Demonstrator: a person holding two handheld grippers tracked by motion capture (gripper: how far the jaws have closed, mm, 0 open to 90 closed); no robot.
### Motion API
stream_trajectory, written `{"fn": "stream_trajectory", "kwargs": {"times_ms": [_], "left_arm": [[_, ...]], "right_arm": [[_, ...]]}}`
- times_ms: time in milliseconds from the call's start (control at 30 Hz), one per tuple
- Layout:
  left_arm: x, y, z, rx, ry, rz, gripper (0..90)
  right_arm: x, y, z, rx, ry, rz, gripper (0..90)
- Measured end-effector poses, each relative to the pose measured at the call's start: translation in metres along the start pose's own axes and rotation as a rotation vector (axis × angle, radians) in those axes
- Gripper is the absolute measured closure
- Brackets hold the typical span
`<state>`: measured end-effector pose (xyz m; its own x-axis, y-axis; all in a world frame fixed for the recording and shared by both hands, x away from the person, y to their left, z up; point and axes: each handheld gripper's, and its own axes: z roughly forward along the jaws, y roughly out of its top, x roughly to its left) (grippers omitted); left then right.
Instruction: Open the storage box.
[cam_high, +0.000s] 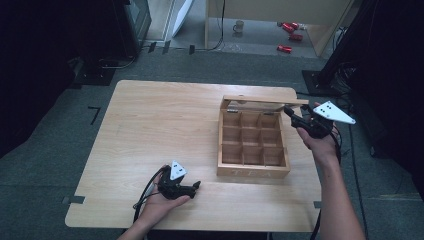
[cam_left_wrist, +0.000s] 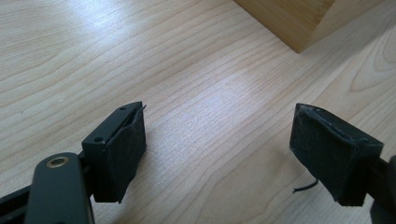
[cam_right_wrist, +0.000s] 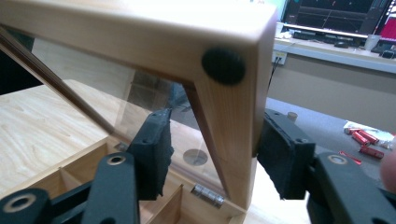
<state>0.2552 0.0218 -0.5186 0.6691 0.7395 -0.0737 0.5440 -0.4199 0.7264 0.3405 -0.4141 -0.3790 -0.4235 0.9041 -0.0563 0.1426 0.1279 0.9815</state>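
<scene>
The right hand-held gripper (cam_high: 291, 113) is at the far right corner of the table, its two black padded jaws set around the side rail of the raised wooden-framed glass lid (cam_right_wrist: 140, 70) of the box. In the right gripper view one pad sits on the glass side of the rail and the other presses the rail's outer face; the inner pad looks just off the wood, so whether the grip is fully clamped cannot be told, though the rail lies between the jaws. A round black bumper (cam_right_wrist: 223, 66) sits on the lid's corner, and a small metal hinge (cam_right_wrist: 208, 194) joins the lid to the box below.

The left hand-held gripper (cam_high: 195, 186) rests low near the table's front edge, held in the person's left hand (cam_high: 162, 200), pointing right. Its jaws stand wide apart with nothing between them, only bare wood grain under them in the left gripper view, where a corner of the box shows at upper right.

The light wooden tea box with nine square compartments (cam_high: 253, 172) stands on the right half of the pale wooden table (cam_high: 150, 125), its lid open and upright along the far side. The compartments look empty. Beyond the table, on the grey floor, lie several red cans (cam_high: 289, 27) and a mug (cam_high: 239, 26).
</scene>
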Motion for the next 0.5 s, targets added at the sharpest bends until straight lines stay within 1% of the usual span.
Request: {"fn": "stream_trajectory", "kwargs": {"times_ms": [100, 200, 233, 300, 500], "left_arm": [[0.0, 0.0, 0.0, -0.001, -0.003, -0.003, 19.1], [0.001, 0.0, 0.0, -0.002, -0.006, -0.007, 19.1], [0.001, 0.0, 0.0, -0.003, -0.009, -0.008, 19.1], [0.001, 0.0, 0.0, -0.003, -0.009, -0.008, 19.1], [0.002, 0.0, 0.0, -0.004, -0.012, -0.01, 19.1]], "right_arm": [[-0.007, 0.004, 0.006, -0.007, 0.005, -0.008, 54.0], [-0.011, 0.006, 0.008, -0.008, 0.008, -0.017, 56.2], [-0.015, 0.008, 0.011, -0.01, 0.01, -0.022, 58.8], [-0.017, 0.009, 0.012, -0.012, 0.01, -0.02, 60.4], [-0.028, 0.014, 0.022, -0.016, 0.023, 0.015, 63.6]]}}
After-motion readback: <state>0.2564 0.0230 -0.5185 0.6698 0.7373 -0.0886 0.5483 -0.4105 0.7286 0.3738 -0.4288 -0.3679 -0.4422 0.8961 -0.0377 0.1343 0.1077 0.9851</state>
